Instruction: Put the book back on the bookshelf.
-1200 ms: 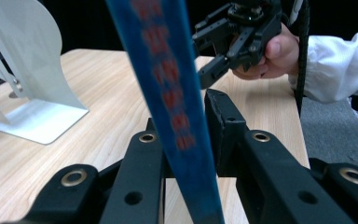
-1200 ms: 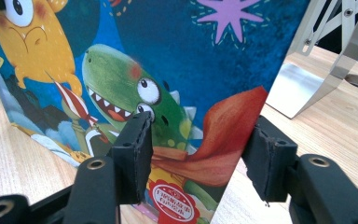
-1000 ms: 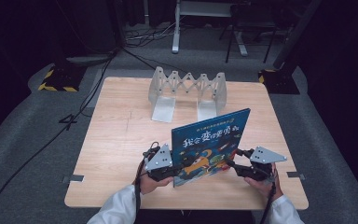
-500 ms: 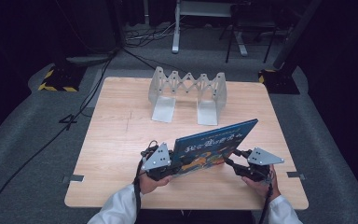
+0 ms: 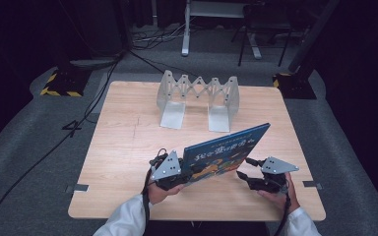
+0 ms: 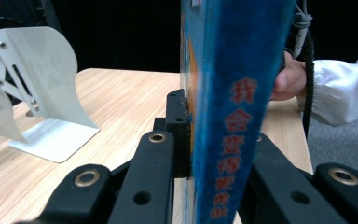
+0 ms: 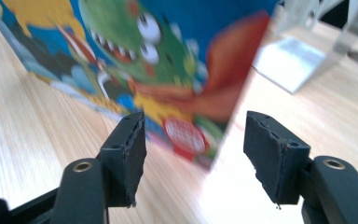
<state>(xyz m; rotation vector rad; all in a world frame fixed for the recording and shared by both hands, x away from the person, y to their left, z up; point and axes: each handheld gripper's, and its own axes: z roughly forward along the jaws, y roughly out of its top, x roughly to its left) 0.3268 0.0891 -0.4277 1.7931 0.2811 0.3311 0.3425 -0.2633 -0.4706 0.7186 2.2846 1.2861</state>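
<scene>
Jaws of the left gripper (image 5: 189, 172) are clamped on the spine edge of the blue picture book (image 5: 226, 152), while the right gripper (image 5: 243, 168) has just been opening and now stands wide, its pads clear of the book's free corner. Held by one edge alone above the table (image 5: 123, 147), short of the white bookend rack (image 5: 198, 98), the cover could sag or twist out of the grip. Compared with a second ago, the book leans much flatter.
</scene>
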